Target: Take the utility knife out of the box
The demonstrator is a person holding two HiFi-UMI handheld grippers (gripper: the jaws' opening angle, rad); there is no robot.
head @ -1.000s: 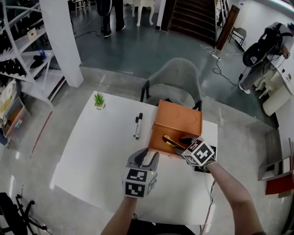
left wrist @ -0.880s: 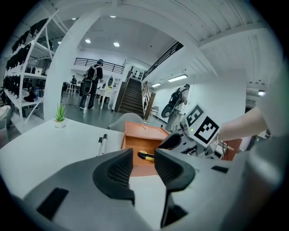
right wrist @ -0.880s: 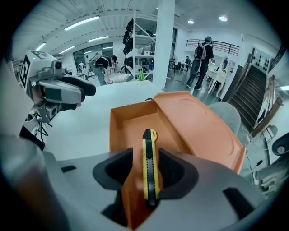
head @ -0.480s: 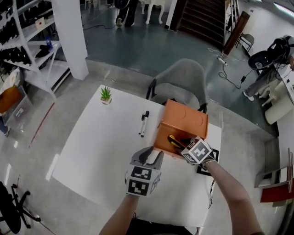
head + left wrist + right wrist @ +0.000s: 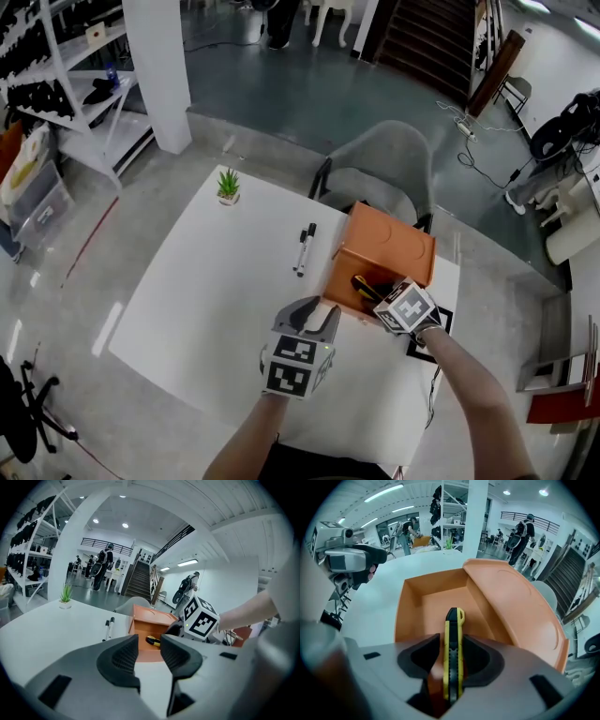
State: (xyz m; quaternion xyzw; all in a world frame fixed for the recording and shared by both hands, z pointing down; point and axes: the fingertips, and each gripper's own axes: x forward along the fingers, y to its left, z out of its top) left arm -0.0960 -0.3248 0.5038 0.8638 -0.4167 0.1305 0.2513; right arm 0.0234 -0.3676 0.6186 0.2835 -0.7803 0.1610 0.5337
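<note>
**A:** Start at the left. What lies to the left of the orange box [image 5: 386,246]?

**B:** A small potted plant [image 5: 228,185] stands well to its left, near the far corner of the white table [image 5: 216,281]. Two marker pens [image 5: 305,248] lie side by side just left of the box.

**A:** And the left hand-held gripper [image 5: 311,319]?

**B:** It is held over the table just beside the box's near left corner and aims at the box's open side. Its jaws are apart and there is nothing between them.

**A:** Where is the utility knife [image 5: 453,620]?

**B:** It is inside the box, on the floor, and the lid is swung open. The knife is yellow and black. Its long axis runs from the box's open near side towards the back wall, and the yellow looped end points at that wall.

**A:** Is the right hand-held gripper [image 5: 451,644] grasping it?

**B:** It reaches steeply down into the box, in line with the knife. Its jaws have just been closing and the near part of the knife is between them. The right pad meets the knife, but a thin gap shows at the left pad, so the jaws are around the knife and not yet clamped on it.
</note>
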